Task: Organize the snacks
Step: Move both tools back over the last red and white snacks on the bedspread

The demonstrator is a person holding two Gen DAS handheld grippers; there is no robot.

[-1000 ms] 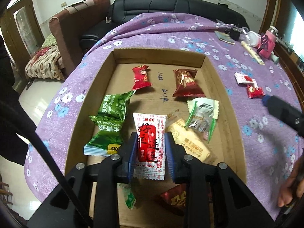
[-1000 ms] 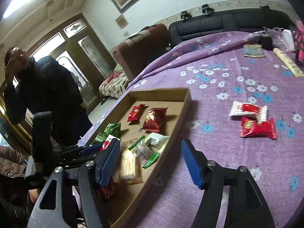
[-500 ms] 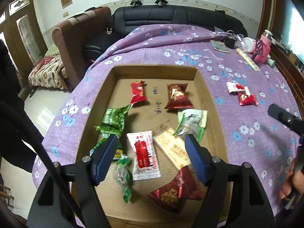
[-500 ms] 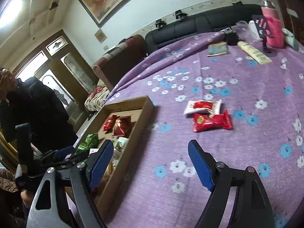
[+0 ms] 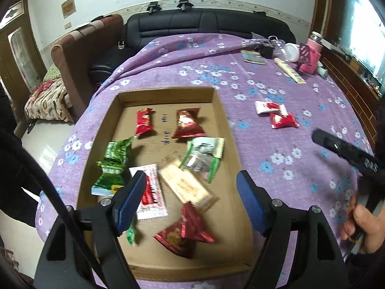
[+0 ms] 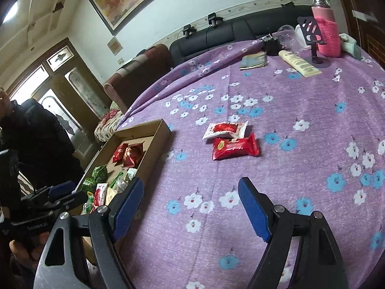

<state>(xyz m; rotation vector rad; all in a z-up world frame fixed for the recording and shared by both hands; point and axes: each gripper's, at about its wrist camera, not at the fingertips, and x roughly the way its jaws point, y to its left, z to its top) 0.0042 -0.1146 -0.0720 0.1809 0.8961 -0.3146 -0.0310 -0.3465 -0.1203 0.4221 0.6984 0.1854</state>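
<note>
Red, green, white and tan snack packets [image 5: 180, 183] are held in the cardboard tray [image 5: 225, 120]. Two red packets [image 6: 231, 139] lie outside on the surface [image 6: 300, 168]. The left gripper [image 5: 191, 202] is opening, nothing between; the right gripper [image 6: 190, 207] is spread, empty.

Tablecloth [image 6: 300, 110]: purple, white and blue flowers. Cardboard tray [image 5: 217, 110]: brown. Packets inside: red at 12 o'clock [image 5: 143, 121], green at 9 [image 5: 113, 166], white-and-red at 6 [image 5: 154, 192]. Gripper pads [image 6: 251, 207]: blue.

Open right tool [image 6: 190, 202] above purple tablecloth [image 6: 300, 168]
</note>
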